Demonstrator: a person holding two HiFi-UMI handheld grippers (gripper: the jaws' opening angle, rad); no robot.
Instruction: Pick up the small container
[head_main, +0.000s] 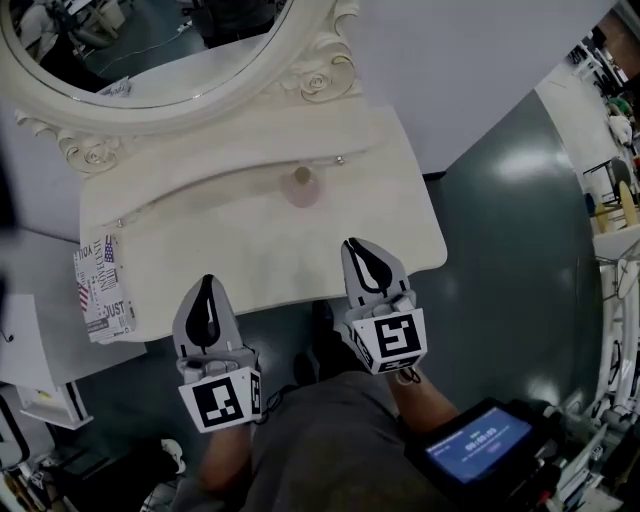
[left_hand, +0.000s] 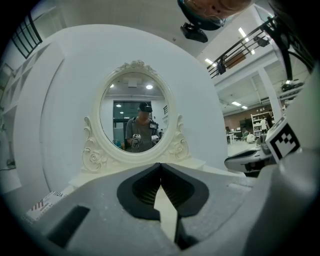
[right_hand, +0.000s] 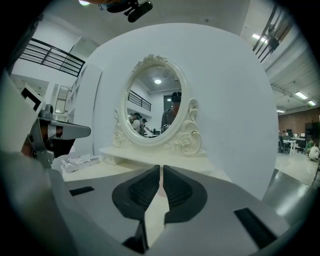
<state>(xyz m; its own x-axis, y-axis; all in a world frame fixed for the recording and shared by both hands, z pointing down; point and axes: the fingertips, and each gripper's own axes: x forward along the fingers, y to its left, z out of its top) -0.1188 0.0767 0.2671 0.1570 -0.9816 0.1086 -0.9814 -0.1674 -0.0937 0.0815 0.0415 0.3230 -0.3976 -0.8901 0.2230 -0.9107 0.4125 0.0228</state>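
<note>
The small container (head_main: 302, 187) is a pale pink, round-bodied bottle. It stands upright near the back middle of the cream vanity table (head_main: 250, 250), just below the mirror shelf. My right gripper (head_main: 353, 246) is shut and empty, with its tip over the table's front right part, a short way in front of and to the right of the container. My left gripper (head_main: 207, 283) is also shut and empty, and it hovers at the table's front edge, further left. In the right gripper view the closed jaws (right_hand: 161, 167) point at the mirror base and hide the container. The left gripper view shows its jaws (left_hand: 160, 165) meeting at the tip.
An ornate oval mirror (head_main: 150, 50) rises at the table's back against a white wall. A patterned box (head_main: 103, 290) lies at the table's left end. White furniture (head_main: 40, 370) stands to the left. A device with a blue screen (head_main: 478, 445) hangs at the lower right, over the grey floor.
</note>
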